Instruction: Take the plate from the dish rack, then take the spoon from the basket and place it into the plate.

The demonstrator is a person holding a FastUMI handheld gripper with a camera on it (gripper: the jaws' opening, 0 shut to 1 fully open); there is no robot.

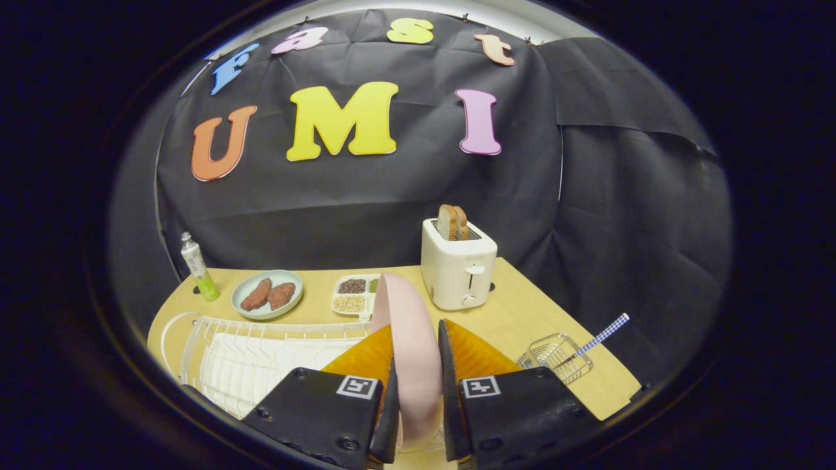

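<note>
Black cloth walls back our wooden surface (522, 313). We see the jaws closed on the pink plate (408, 333), upright above the dish rack (261, 352); at two o'clock, the spoon (604, 334) stands in its basket (555, 358).

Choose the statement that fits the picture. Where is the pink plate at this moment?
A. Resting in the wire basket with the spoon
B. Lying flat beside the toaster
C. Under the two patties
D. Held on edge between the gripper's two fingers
D: the pink plate stands on edge between the fingers of the gripper, which press on both its faces, above the dish rack.
</note>
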